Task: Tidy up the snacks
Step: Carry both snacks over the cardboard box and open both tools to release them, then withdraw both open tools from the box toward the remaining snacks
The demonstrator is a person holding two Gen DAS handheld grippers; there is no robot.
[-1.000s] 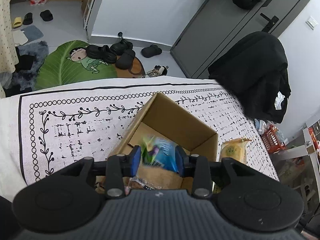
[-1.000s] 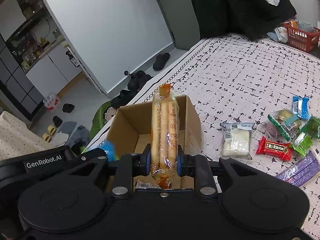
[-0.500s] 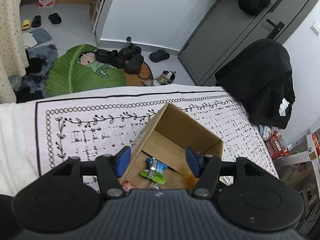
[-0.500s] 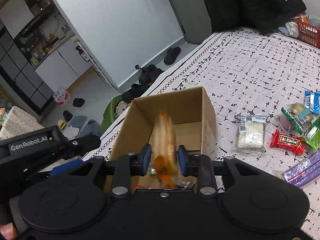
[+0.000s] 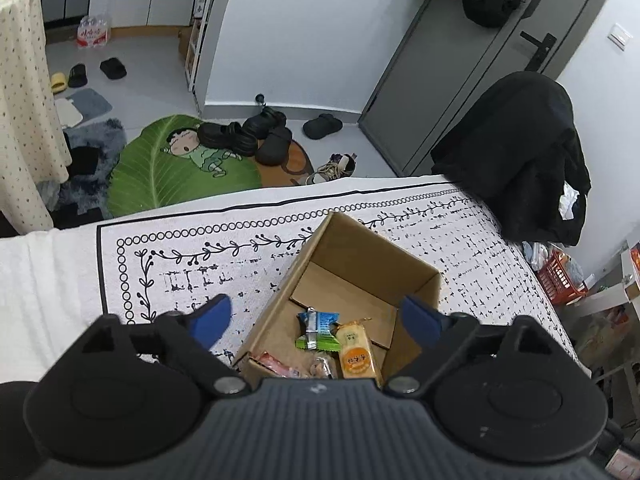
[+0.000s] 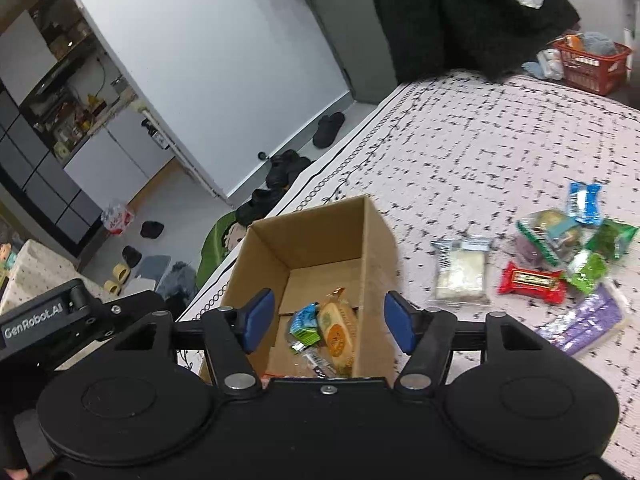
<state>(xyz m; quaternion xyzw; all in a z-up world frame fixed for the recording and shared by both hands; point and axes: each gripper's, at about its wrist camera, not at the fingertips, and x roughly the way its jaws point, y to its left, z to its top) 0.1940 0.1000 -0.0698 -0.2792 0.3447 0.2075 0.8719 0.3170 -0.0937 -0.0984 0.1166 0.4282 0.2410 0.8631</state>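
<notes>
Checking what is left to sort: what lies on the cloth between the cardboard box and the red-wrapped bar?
In the right wrist view, one clear pack of pale cake lies between cardboard box and red-wrapped bar.

Brown cardboard box (image 5: pixel 362 256), plain inside and out. Within it: an orange-and-cream packet (image 5: pixel 357 355), a blue-and-green wrapper (image 5: pixel 318 330), and a pinkish-red packet (image 5: pixel 278 362). White cloth (image 5: pixel 224 252) printed in black, with a ring-chain border, a leafy vine line and scattered dash marks. On the cloth beside the box: a clear pack of pale white blocks (image 6: pixel 460 274) with a light blue top, a red bar (image 6: pixel 532 282) with dark lettering, a blue-and-white sachet (image 6: pixel 585 202), green wrappers (image 6: pixel 588 270), and a purple pack (image 6: pixel 584 320). Both grippers are black with blue finger pads (image 5: pixel 210 320). Green leaf-shaped mat (image 5: pixel 160 168) bearing a cartoon figure. Red basket (image 6: pixel 592 62).
</notes>
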